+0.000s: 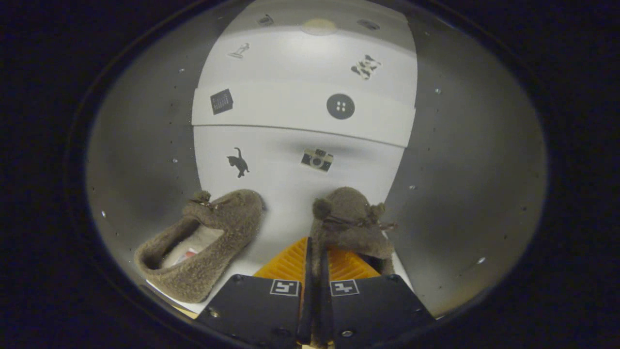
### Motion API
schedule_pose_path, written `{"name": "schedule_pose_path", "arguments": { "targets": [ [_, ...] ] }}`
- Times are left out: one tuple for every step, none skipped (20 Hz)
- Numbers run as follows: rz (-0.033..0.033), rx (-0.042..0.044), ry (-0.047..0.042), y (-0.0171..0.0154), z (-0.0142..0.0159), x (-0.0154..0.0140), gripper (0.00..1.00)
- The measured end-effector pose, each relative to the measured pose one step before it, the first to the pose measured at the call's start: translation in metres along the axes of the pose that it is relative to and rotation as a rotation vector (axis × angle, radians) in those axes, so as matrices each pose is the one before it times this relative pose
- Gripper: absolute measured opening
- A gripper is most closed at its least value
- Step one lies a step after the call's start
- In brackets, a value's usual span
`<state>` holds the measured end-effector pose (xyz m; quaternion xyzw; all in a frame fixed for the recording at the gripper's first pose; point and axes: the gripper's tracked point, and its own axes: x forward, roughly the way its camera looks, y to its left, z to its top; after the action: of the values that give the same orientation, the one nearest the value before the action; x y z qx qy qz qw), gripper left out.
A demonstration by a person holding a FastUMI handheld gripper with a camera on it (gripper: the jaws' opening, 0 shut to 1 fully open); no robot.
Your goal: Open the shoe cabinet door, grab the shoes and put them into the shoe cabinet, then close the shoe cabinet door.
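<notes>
Fuzzy brown fabric covers both shoes. The right shoe (351,220) hangs in the hand-held gripper (317,264): its two fingers are pressed close together on the shoe's rim, clenched on it, with the toe and its small bow pointing away toward twelve o'clock. The left shoe (203,242) lies apart from it at about nine o'clock of the fingers, resting on the white surface in front of the cabinet (300,121), its opening turned up and a pale lining showing inside. Its toe reaches toward the cabinet's lower panel.

Beyond the fingers, at twelve o'clock, the white cabinet rises with its panels shut. A cat sticker (238,162) and a camera sticker (317,159) sit on the lower panel, just past the two shoes. Higher up, a round button sticker (340,106) and a dark square sticker (221,101) mark the next panel. Grey walls stand on both sides of the cabinet.
</notes>
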<state>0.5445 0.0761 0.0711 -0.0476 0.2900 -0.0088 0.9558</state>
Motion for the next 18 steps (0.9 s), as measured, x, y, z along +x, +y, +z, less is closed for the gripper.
{"name": "schedule_pose_path", "arguments": {
  "targets": [
    [0.01392, 0.01064, 0.00269, 0.00413, -0.00128, -0.0006, 0.11],
    [0.00248, 0.01157, -0.00769, 0.0031, 0.0012, -0.0024, 0.12],
    [-0.00278, 0.01213, -0.01172, 0.00016, 0.00186, -0.00194, 0.14],
    [0.00518, 0.0118, -0.00352, 0.00141, 0.00066, -0.00439, 0.16],
    [0.01266, 0.01543, -0.00373, 0.00287, -0.00058, -0.00632, 0.18],
    [-0.00223, 0.00418, -0.00631, 0.00028, 0.00231, -0.00726, 0.21],
    [0.00131, -0.00981, -0.01104, -0.00089, 0.00029, -0.00843, 0.21],
    [0.00182, -0.01652, -0.01609, -0.00015, 0.00195, -0.00938, 0.22],
    [0.00415, -0.01242, -0.02939, 0.00076, 0.00394, -0.01143, 0.24],
    [0.00177, -0.00578, -0.02857, 0.00044, 0.00385, -0.0131, 0.25],
    [0.00131, -0.00203, -0.02062, 0.0006, 0.0013, -0.01591, 0.32],
    [-0.00068, 0.0041, -0.01861, -0.00038, 0.00091, -0.01694, 0.38],
    [0.00463, 0.01099, -0.02335, 0.00159, 0.00077, -0.01847, 0.5],
    [0.00776, 0.00692, -0.02198, 0.00306, 0.00144, -0.01817, 0.63],
    [-0.00295, -0.0106, -0.01932, 0.00008, 0.00109, -0.01948, 0.75],
    [-0.0032, -0.02366, -0.02952, -0.00001, 0.00204, -0.01813, 0.87],
    [-0.01509, -0.01882, -0.02973, -0.0002, 0.00774, -0.02212, 0.99],
    [-0.01011, -0.01062, -0.02545, -0.00017, 0.00484, -0.02329, 0.99]
  ]
}}
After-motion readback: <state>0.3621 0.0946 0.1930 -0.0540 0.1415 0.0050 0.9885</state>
